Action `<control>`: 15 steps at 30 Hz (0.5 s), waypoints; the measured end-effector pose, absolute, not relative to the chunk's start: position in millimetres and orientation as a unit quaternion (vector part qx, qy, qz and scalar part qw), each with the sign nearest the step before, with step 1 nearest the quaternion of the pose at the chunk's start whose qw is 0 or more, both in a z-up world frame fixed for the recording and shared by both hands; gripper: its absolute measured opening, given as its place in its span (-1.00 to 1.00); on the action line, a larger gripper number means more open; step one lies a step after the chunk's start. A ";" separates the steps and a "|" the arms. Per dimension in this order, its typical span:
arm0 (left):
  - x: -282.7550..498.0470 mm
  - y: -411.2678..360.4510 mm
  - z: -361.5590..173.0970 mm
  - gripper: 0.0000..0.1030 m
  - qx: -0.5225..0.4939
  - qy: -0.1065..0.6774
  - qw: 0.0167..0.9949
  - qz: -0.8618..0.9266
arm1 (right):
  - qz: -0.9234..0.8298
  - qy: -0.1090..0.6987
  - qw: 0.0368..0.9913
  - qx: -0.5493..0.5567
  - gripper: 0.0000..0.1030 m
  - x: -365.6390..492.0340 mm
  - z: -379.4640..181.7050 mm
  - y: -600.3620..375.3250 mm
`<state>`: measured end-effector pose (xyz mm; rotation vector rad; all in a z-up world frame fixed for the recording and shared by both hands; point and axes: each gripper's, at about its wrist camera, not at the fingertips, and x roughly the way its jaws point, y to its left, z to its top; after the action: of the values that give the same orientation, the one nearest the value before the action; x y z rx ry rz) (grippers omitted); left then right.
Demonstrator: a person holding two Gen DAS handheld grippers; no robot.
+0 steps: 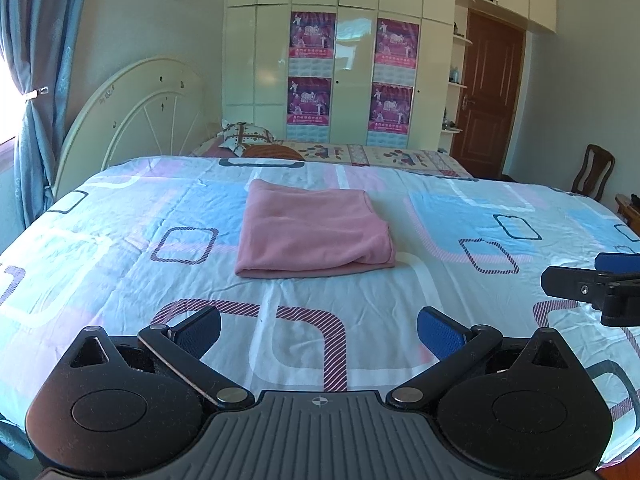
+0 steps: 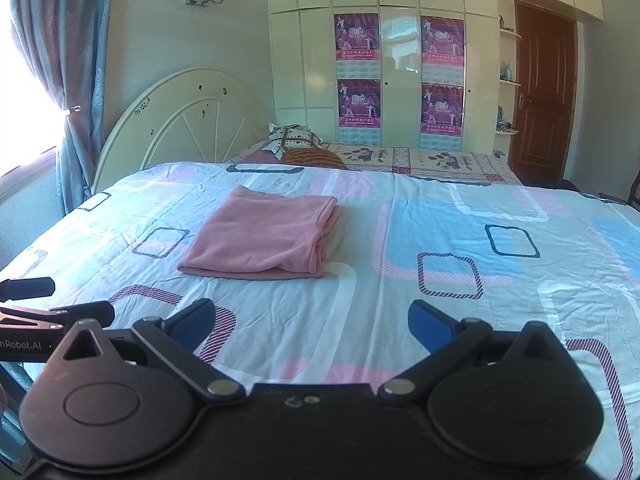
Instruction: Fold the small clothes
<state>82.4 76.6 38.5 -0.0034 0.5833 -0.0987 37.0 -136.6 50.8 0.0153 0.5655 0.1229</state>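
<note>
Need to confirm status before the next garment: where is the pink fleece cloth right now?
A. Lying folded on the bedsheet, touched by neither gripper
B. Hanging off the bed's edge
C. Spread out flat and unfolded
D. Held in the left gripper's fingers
A: the pink fleece cloth lies folded on the patterned bedsheet, while the left gripper and right gripper are open and empty, short of it.

A soft, matt, fleece-like cloth is seen in the folded pink garment (image 1: 312, 232), at the centre of the left wrist view. The thin, wrinkled cotton-like bed sheet with pink and blue squares (image 1: 120, 280) beneath it is dull. Matt black plastic with bright metal rivets and textured blue pads is shown on the left hand-held gripper (image 1: 319, 326). High gloss is shown by the cream lacquered wardrobe (image 1: 356, 64), upper centre, and glossy paper by its purple posters (image 1: 312, 34). The brown panelled wooden door (image 1: 486, 92), upper right, appears varnished.
</note>
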 end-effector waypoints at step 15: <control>80.3 82.8 36.9 1.00 -0.002 0.277 0.960 -0.049 | 0.056 0.279 0.959 0.004 0.99 35.8 49.4 -138.1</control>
<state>80.3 82.8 36.9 -0.0043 0.5609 -0.0996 35.8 -138.1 49.4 0.0087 0.5649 0.1132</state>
